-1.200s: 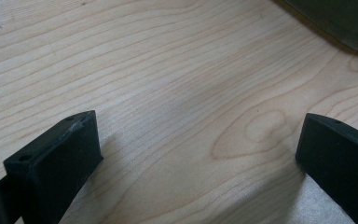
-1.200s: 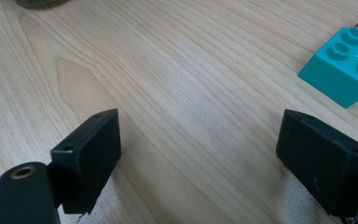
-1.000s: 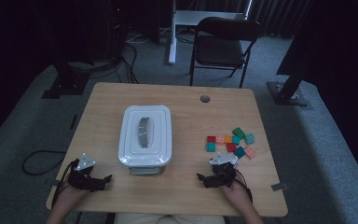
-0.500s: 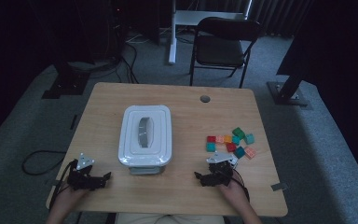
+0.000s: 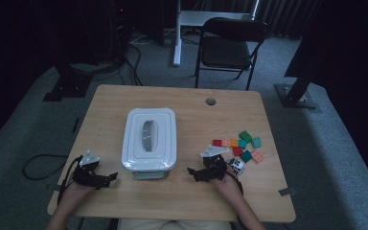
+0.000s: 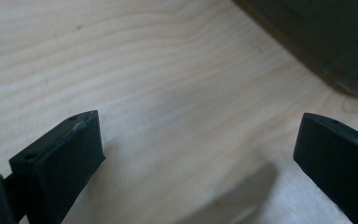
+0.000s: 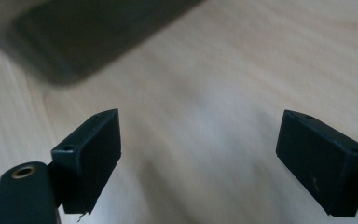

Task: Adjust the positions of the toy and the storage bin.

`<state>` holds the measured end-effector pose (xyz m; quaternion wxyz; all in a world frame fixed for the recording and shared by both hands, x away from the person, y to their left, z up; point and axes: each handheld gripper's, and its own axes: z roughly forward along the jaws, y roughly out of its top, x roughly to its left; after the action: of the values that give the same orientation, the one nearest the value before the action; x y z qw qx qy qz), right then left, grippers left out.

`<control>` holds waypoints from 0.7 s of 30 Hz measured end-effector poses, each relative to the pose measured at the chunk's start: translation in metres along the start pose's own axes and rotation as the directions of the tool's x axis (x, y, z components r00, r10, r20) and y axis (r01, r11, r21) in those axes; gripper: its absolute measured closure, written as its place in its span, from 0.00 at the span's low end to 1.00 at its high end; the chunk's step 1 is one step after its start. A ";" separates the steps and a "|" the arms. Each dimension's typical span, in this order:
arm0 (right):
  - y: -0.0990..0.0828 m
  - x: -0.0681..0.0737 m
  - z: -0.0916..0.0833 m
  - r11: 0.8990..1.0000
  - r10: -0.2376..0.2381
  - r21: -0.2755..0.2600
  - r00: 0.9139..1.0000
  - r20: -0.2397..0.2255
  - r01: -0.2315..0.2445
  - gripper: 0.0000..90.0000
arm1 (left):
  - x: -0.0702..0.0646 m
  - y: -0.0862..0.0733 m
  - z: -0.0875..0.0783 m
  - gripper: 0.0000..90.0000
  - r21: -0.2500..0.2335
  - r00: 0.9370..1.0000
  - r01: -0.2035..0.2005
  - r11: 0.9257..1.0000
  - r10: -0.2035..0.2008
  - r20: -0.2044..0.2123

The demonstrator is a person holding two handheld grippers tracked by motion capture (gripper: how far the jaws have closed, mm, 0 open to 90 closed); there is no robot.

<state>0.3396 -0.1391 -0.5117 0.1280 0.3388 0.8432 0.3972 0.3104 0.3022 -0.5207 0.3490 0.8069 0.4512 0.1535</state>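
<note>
A dim room is shown, with a wooden table point(image 5: 187, 196) at its centre. A lidded white container point(image 5: 149, 138) is set mid-table, within reach of both sides. The left hand-held gripper point(image 5: 106, 178) and right hand-held gripper point(image 5: 195, 173) are held flanking its near end, jaws spread wide and empty, seemingly readied for the lid. Coloured blocks point(image 5: 239, 146) are clustered just beyond the right one.

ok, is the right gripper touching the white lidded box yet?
Apart. In the high view bare table shows between the right gripper and the white lidded box; its own view shows open jaws with only wood between them.
</note>
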 end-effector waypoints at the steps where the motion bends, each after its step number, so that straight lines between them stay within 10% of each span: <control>1: 0.004 -0.001 0.003 1.000 0.004 -0.004 1.000 0.004 -0.004 0.15 | 0.002 0.002 0.002 0.02 0.001 1.000 -0.011 1.000 0.011 -0.005; 21: 0.054 -0.026 0.049 0.984 0.154 -0.107 0.986 0.068 -0.146 0.14 | 0.023 0.064 0.032 0.02 -0.059 0.999 -0.024 0.998 0.025 0.023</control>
<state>0.4073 -0.1034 -0.5044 0.1469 0.4093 0.7886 0.4348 0.3806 0.2857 -0.5004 0.3760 0.8036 0.4324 0.1611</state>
